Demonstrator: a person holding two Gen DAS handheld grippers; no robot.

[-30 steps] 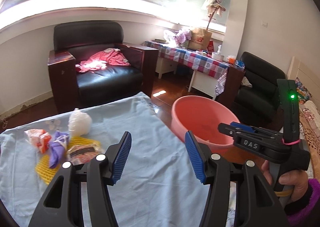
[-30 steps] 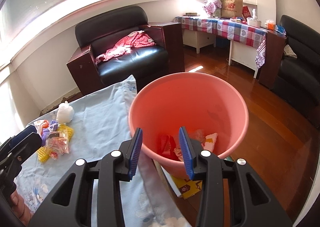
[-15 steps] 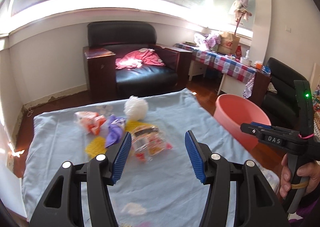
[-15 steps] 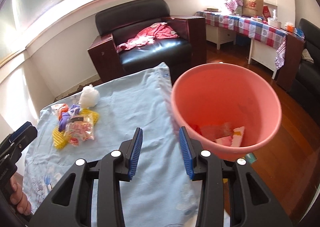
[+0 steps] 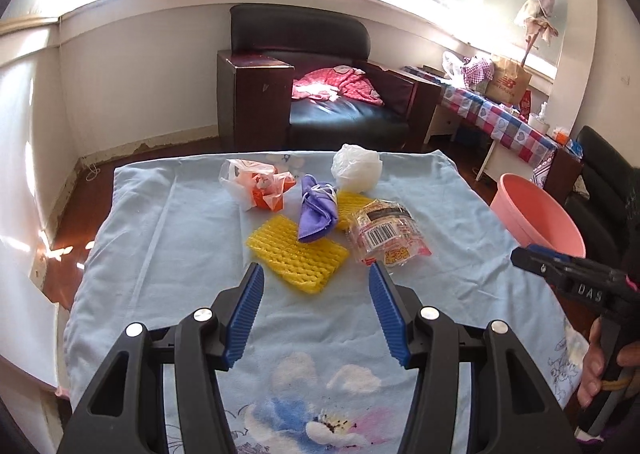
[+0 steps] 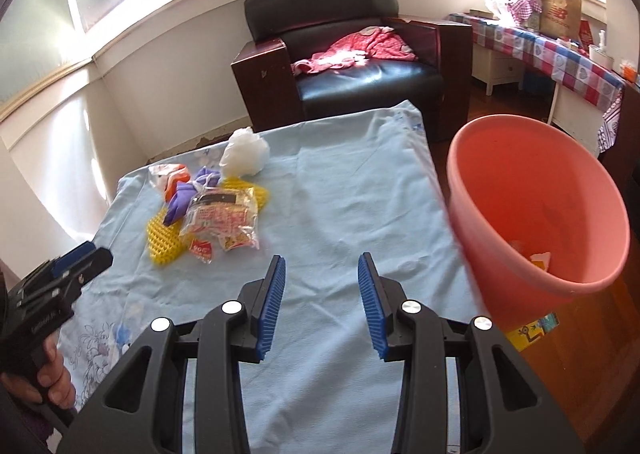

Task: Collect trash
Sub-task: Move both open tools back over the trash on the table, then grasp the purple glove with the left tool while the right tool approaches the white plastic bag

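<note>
Trash lies in a heap on the light blue cloth (image 5: 168, 254): a yellow foam net (image 5: 298, 258), a purple wrapper (image 5: 316, 214), a clear snack packet (image 5: 384, 234), a white plastic ball (image 5: 357, 168) and an orange-and-white bag (image 5: 260, 184). My left gripper (image 5: 316, 286) hovers open just short of the yellow net, nothing between its blue pads. My right gripper (image 6: 321, 278) is open and empty over bare cloth, between the heap (image 6: 212, 214) and the pink bucket (image 6: 532, 214). A few scraps lie in the bucket's bottom.
The pink bucket (image 5: 536, 214) stands on the wooden floor off the cloth's right edge. A black armchair (image 5: 320, 94) with a red garment stands behind the table. A side table with a checked cloth (image 6: 560, 50) lines the right wall.
Both grippers have swung left, away from the bucket and towards the trash heap. The heap now sits right ahead of the left gripper; the bucket has slid to the right of both views.
</note>
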